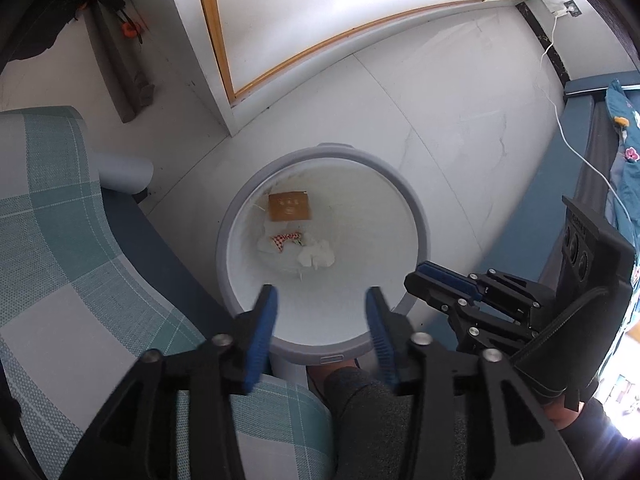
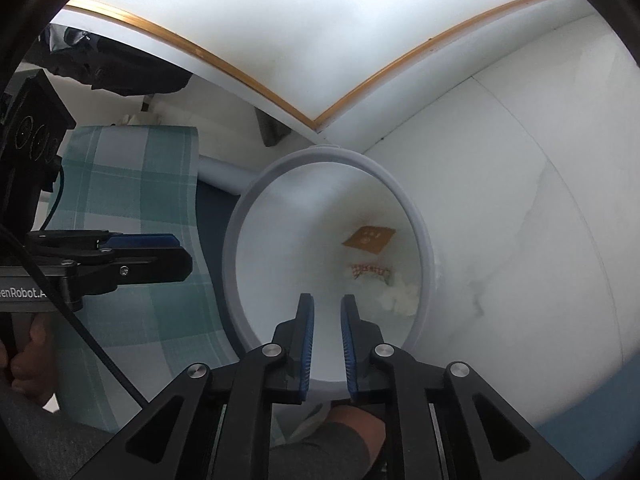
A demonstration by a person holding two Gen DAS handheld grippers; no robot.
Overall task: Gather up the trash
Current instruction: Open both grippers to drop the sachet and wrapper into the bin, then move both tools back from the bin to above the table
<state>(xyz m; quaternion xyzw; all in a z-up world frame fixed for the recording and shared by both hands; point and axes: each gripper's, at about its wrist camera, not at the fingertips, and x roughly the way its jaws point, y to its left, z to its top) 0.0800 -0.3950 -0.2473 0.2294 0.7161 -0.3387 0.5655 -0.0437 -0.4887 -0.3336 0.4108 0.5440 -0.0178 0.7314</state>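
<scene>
I found a white tiled floor (image 1: 440, 128) with a gold-trimmed white cabinet behind and a green-and-white checked fabric seat (image 1: 72, 248) to one side. A round white plastic waste bin (image 1: 416, 208) stood on the floor between them. At its bottom lay a brown square card (image 1: 289, 207), a red-and-white patterned wrapper (image 1: 285, 239) and crumpled white tissue (image 1: 318, 257), close together. My left gripper (image 1: 322, 314) hung over the bin mouth, jaws parted and empty. My right gripper (image 2: 327, 326) hung over the rim, jaws narrowly apart, holding nothing.
</scene>
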